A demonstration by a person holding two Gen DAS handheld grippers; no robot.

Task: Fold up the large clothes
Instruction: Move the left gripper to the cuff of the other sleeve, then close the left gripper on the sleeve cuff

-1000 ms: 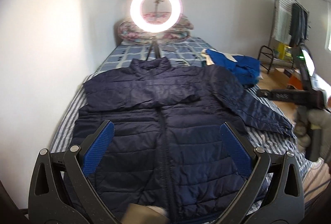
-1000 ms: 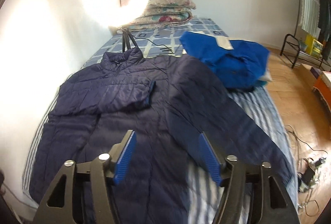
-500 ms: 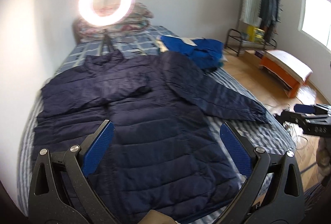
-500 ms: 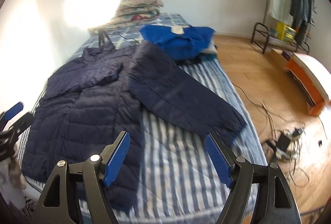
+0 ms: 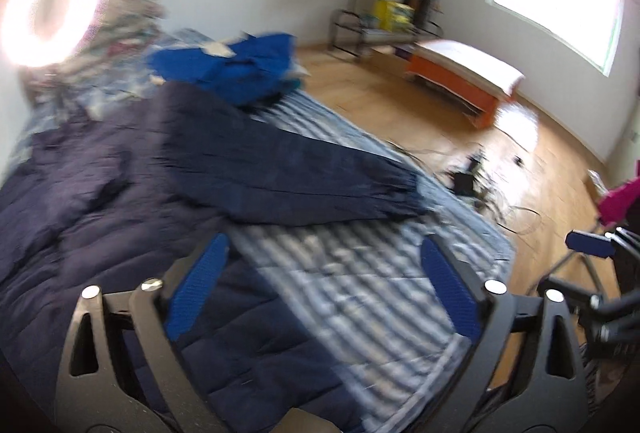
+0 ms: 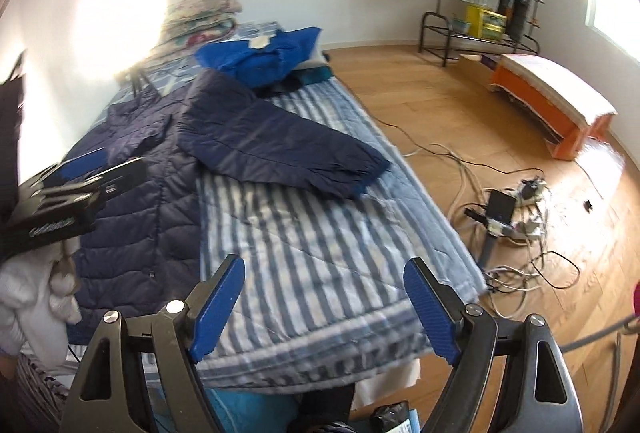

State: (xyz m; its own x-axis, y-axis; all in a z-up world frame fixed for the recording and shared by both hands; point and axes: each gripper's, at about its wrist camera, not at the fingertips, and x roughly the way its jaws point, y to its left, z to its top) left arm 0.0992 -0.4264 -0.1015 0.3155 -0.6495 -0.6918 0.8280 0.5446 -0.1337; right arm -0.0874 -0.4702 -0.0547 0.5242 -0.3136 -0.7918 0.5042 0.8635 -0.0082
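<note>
1. The left gripper (image 5: 324,293), black-framed with blue ribbed pads, is spread wide and grasps nothing. Its jaws have just been closing a little, with only bedding and jacket hem below them.
2. The right gripper (image 6: 324,307), of the same build, is likewise released and empty. Its jaws have just been opening, over bare cover.
3. Under and just ahead of both lies the blue-and-white striped quilted bed cover (image 6: 320,245).
4. Left of the right gripper, and under the left gripper's left pad, the dark navy quilted puffer jacket (image 6: 136,201) lies flat, front up.
5. One sleeve appears folded across its chest. The other sleeve (image 6: 280,149) lies spread out ahead of both grippers, not yet folded.
6. I judge the fold barely begun: this sleeve and the body remain.
7. Beyond the jacket lies a crumpled bright blue garment (image 6: 264,57).
</note>
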